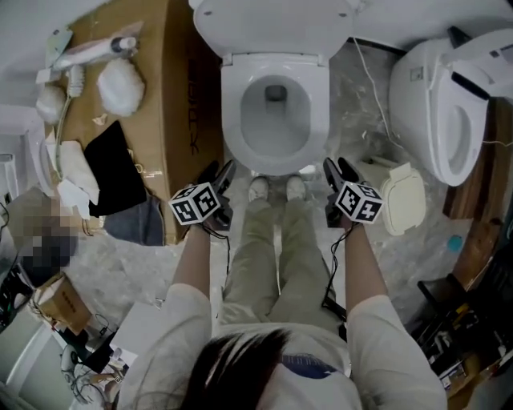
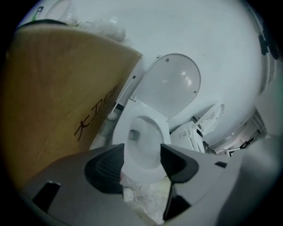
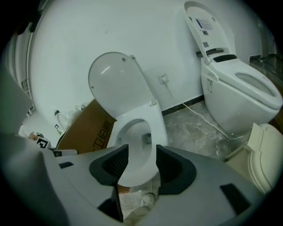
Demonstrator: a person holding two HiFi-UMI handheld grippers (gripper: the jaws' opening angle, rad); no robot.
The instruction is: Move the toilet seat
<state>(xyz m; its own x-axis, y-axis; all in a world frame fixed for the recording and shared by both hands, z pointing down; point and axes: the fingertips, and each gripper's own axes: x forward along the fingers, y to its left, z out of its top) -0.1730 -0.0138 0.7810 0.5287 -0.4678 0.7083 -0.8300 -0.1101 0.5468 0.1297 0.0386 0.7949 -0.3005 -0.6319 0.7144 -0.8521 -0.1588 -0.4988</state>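
The toilet stands at the top centre of the head view. Its seat [image 1: 272,22] is tipped up behind the bowl [image 1: 276,152], against the wall. It shows as one solid white oval, and I cannot tell ring from lid. In the left gripper view the seat [image 2: 170,86] leans back above the bowl [image 2: 141,148] in mid frame. In the right gripper view the seat [image 3: 116,84] rises at centre left over the bowl [image 3: 138,132].

The left gripper [image 1: 221,172] hangs just off the bowl's front left corner. Its own view shows the fingers of the left gripper [image 2: 141,161] spread apart. Nothing is between them; the bowl's front rim only shows beyond the gap. The right gripper [image 1: 337,170] sits just off the bowl's front right corner. The fingers of the right gripper [image 3: 142,165] also stand apart and empty, with the bowl seen past them. Neither gripper touches the seat.

The person's shoes [image 1: 259,189] stand on the floor just before the bowl, between the two grippers. A cardboard box [image 1: 172,96] fills the upper left and lies beside the toilet. A second toilet [image 1: 437,104] is at the upper right, with its own lid up. A loose cream lid [image 1: 405,200] lies on the floor just right of the right gripper. A white cable [image 3: 194,110] runs along the floor between the two toilets.
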